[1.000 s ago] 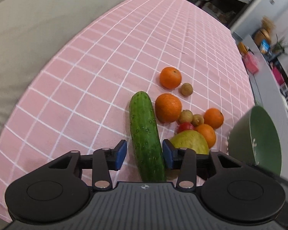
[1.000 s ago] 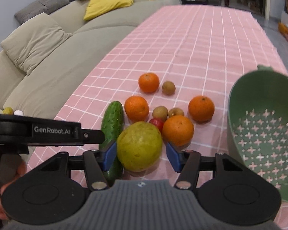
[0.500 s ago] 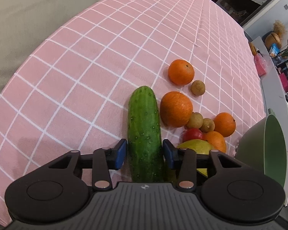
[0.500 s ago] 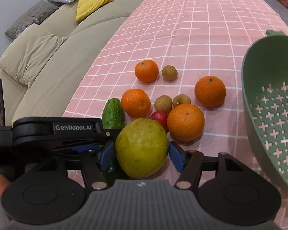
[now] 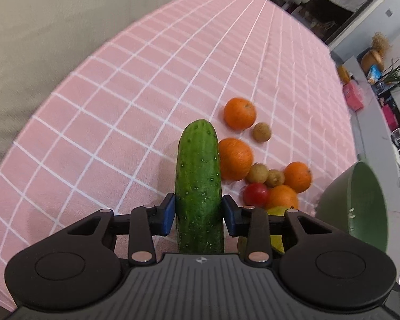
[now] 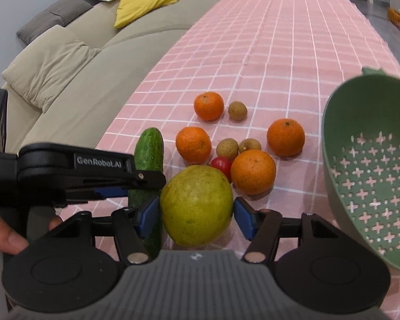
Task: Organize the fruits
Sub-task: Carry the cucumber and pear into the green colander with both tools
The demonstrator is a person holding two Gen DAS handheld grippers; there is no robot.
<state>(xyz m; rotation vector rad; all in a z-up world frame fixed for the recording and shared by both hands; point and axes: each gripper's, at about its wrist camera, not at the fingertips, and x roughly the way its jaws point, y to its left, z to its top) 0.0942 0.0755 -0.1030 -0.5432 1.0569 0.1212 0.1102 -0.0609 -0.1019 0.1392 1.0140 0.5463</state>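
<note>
Between the left gripper's (image 5: 198,214) blue pads, a cucumber (image 5: 198,181) sat clamped; the right gripper (image 6: 196,214) framed a yellow-green guava (image 6: 197,205).

Both left pads pressed the cucumber's sides, its tip pointing away over the pink checked tablecloth (image 5: 136,101). The right gripper's jaws stood wide, the left pad touching the guava and the right pad just clear of it, so I could not tell whether it truly gripped. Just beyond lay a red tomato (image 6: 222,164), four oranges, the nearest (image 6: 253,172) beside the tomato, and three small brown longans (image 6: 227,148). A green colander (image 6: 370,176) stood tilted at the right, and a beige sofa (image 6: 74,80) ran along the table's left.
</note>
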